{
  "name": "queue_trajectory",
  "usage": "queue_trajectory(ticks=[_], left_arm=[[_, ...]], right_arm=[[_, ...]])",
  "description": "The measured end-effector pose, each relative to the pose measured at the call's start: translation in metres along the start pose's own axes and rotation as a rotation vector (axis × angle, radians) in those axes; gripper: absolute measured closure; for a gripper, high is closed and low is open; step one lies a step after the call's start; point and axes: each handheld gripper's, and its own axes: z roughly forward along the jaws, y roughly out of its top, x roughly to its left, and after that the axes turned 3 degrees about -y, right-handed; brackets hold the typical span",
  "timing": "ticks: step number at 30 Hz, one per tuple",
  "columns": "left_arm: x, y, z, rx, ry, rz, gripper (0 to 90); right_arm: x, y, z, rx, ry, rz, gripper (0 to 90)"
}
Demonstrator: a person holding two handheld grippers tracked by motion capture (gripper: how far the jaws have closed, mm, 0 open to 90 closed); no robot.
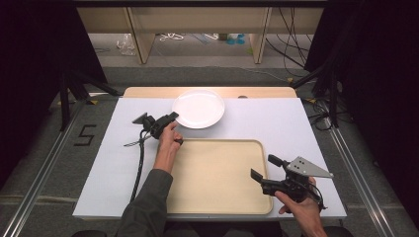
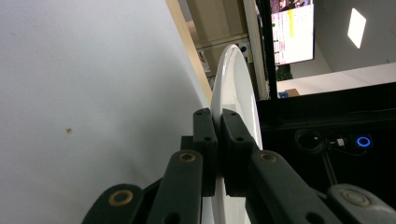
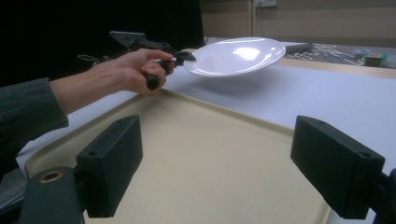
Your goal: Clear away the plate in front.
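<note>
One white plate point(image 1: 198, 108) is all that's in play here. The left gripper point(image 1: 173, 117) has its fingers clamped on the plate's near-left rim, and the plate hangs lifted off the white tabletop point(image 1: 276, 123), just past the far edge of the beige tray point(image 1: 217, 173). The right gripper point(image 1: 263, 168) hovers over the tray's right side, fingers wide apart, holding nothing.
</note>
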Motion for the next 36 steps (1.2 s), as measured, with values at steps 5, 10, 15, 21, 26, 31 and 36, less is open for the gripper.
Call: queue_trajectory(ticks=[5,10,15,21,26,31,36], left_arm=[[-0.003,0.0,-0.008,-0.007,-0.018,0.001,86.0],[-0.005,-0.002,-0.018,-0.009,-0.027,0.003,85.8],[-0.005,-0.005,-0.032,-0.012,-0.057,0.002,85.8],[0.0,-0.007,-0.049,-0.016,-0.08,-0.007,85.7],[0.003,-0.011,-0.063,-0.017,-0.095,-0.007,85.7],[0.005,-0.018,-0.076,-0.009,-0.11,-0.036,85.5],[0.009,-0.025,-0.089,-0.002,-0.126,-0.044,85.6]], right_arm=[[0.001,0.001,-0.002,0.016,-0.011,0.004,17.6],[0.0,0.0,0.0,0.001,-0.001,-0.001,17.6],[0.0,0.0,0.0,0.002,-0.004,0.0,17.6],[0.0,0.0,-0.001,0.013,-0.018,-0.008,17.6],[0.0,0.001,-0.002,0.024,-0.012,-0.016,17.6],[0.001,0.001,-0.002,0.027,-0.011,-0.008,17.6],[0.0,0.001,-0.002,0.024,-0.014,-0.017,17.6]])
